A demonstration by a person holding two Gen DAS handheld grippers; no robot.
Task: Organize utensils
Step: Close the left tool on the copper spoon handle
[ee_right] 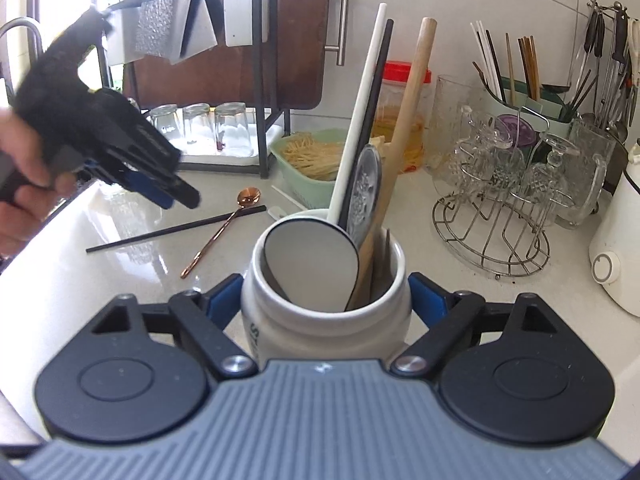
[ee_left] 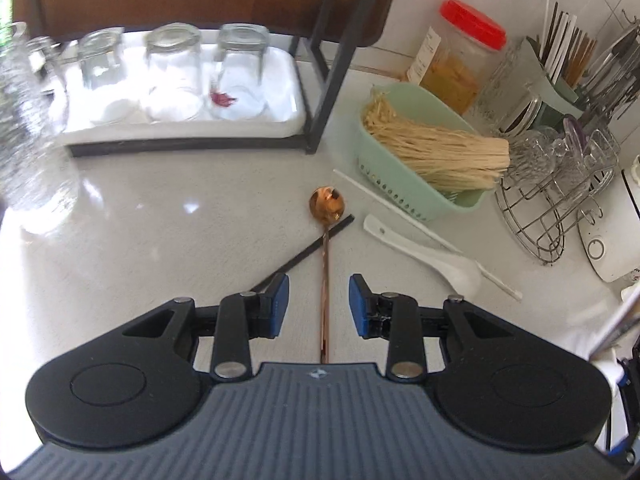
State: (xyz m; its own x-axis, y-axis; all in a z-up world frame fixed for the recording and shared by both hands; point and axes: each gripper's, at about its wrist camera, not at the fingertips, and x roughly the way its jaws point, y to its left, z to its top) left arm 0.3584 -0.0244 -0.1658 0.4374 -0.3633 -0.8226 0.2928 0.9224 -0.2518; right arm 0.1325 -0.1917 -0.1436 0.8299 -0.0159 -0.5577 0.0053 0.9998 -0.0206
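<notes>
A copper spoon (ee_left: 326,203) lies on the white counter with its handle running between the fingers of my left gripper (ee_left: 319,285), which hovers open above it without touching. A black chopstick (ee_left: 304,250) lies across the spoon. To its right lie a white ceramic spoon (ee_left: 432,258) and a white chopstick (ee_left: 400,212). My right gripper (ee_right: 326,296) is shut on a white ceramic jar (ee_right: 320,328). The jar holds a flat white ladle, a wooden handle, an embossed metal spoon and two chopsticks. In the right wrist view a hand holds the left gripper (ee_right: 180,196) over the copper spoon (ee_right: 249,197).
A green basket of noodles (ee_left: 420,148) stands just behind the loose utensils. A white tray of upturned glasses (ee_left: 176,76) sits under a black shelf frame. At the right are a wire rack of glass cups (ee_right: 496,208), a red-lidded jar (ee_right: 404,112), a chopstick holder and a white appliance (ee_right: 616,256).
</notes>
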